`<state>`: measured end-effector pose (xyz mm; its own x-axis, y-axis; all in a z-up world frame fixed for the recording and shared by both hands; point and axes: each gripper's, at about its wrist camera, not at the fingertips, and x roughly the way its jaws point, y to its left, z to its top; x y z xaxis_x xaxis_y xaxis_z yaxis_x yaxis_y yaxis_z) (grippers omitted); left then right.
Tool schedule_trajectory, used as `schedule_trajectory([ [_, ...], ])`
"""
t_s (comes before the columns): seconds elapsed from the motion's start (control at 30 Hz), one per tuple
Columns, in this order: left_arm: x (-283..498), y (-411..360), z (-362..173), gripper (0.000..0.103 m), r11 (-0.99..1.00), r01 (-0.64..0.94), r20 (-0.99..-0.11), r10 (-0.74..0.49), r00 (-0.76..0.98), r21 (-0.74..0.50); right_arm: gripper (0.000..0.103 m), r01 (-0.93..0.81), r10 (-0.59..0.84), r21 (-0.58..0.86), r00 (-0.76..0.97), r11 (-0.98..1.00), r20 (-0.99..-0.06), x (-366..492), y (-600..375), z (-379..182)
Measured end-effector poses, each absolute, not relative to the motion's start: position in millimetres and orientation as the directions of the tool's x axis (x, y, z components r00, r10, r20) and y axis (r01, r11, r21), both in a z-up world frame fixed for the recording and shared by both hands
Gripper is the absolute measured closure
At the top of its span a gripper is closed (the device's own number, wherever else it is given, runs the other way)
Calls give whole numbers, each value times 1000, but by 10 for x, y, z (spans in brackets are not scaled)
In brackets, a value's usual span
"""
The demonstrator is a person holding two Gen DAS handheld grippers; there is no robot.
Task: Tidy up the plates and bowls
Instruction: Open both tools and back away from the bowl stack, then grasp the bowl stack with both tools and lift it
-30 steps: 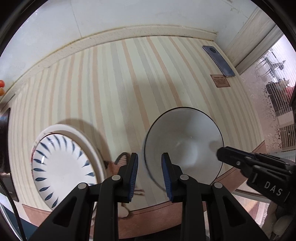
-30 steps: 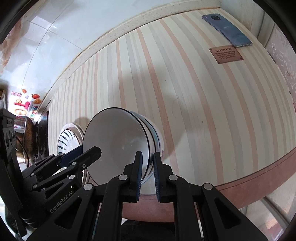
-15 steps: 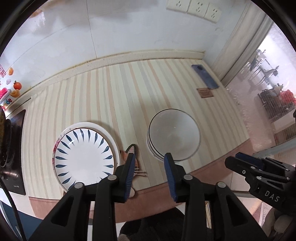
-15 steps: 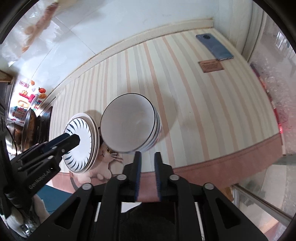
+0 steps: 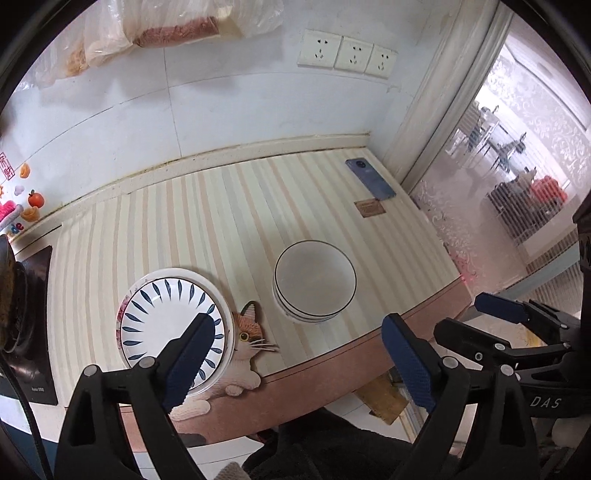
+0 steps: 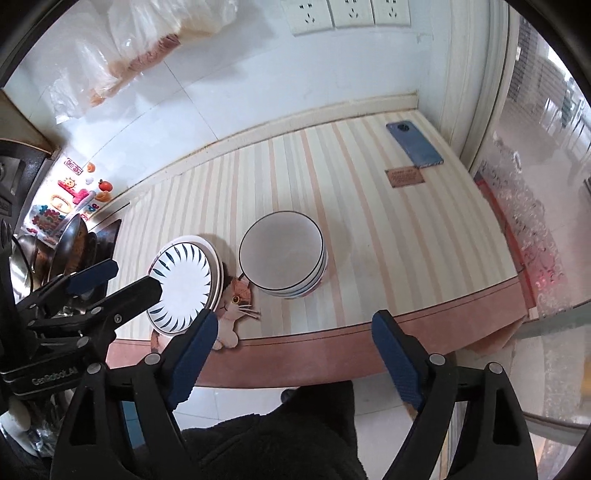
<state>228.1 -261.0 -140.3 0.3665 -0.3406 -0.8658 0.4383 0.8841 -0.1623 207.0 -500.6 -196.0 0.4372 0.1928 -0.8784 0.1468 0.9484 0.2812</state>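
Note:
A stack of white bowls (image 5: 314, 281) with dark rims stands on the striped table (image 5: 221, 221), also in the right wrist view (image 6: 282, 254). To its left lies a stack of plates (image 5: 173, 325), the top one white with blue leaf marks, also in the right wrist view (image 6: 184, 280). My left gripper (image 5: 295, 354) is open and empty, high above and before the table's front edge. My right gripper (image 6: 291, 354) is open and empty too, likewise pulled back. Each gripper shows in the other's view, the right gripper (image 5: 517, 325) and the left gripper (image 6: 110, 284).
A cat-shaped mat (image 5: 247, 332) lies between the plates and the bowls. A blue phone (image 5: 370, 178) and a small brown card (image 5: 369, 208) lie at the far right. A dark stove (image 5: 29, 332) is at the left. Wall sockets (image 5: 347, 55) and hanging bags (image 5: 147, 29) are behind.
Both grippers have opened wide and pulled up and back from the table. The bowl stack now stands alone on the table.

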Motion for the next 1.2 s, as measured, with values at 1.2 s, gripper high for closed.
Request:
schedule_trajectory([
  [1.2,3845,-3234,-3397,3,852,364,-927,-341,-157,-376,9,311,544,581,205,752,-814,3146,-5353,-3922],
])
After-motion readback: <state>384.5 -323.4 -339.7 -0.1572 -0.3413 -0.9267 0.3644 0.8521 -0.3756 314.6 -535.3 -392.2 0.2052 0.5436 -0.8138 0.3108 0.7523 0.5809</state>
